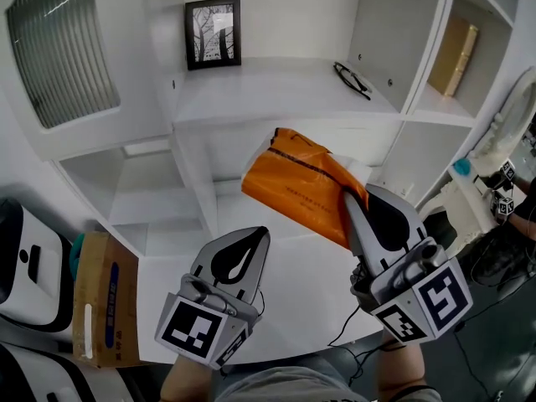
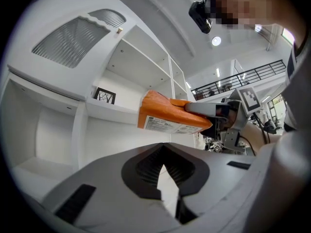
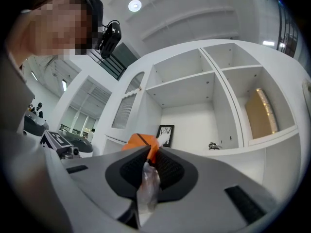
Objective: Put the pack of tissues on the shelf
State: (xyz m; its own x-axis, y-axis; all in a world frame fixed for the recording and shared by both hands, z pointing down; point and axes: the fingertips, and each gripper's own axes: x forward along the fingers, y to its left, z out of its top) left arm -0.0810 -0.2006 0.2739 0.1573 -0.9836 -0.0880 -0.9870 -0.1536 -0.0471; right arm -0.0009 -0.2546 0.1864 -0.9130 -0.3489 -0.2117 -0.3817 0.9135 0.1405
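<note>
The pack of tissues [image 1: 303,184] is orange plastic with a white label. It hangs in the air in front of the white shelf unit [image 1: 285,95], just below the middle board. My right gripper [image 1: 353,205] is shut on the pack's near end, with the wrapper pinched between its pads. In the right gripper view the pack [image 3: 138,141] juts past the right gripper [image 3: 147,152] towards the shelf. My left gripper [image 1: 260,234] is lower and to the left, shut and empty. The left gripper view shows the left gripper [image 2: 163,152], with the pack [image 2: 165,113] above it and the right gripper [image 2: 190,108] clamped on it.
On the middle shelf stand a framed picture [image 1: 213,32] and a pair of glasses [image 1: 352,79]. A tan box [image 1: 453,55] leans in the right cubby. A cardboard box [image 1: 105,300] and a white appliance [image 1: 25,266] sit at the left. A cable [image 1: 345,329] lies on the white tabletop [image 1: 301,291].
</note>
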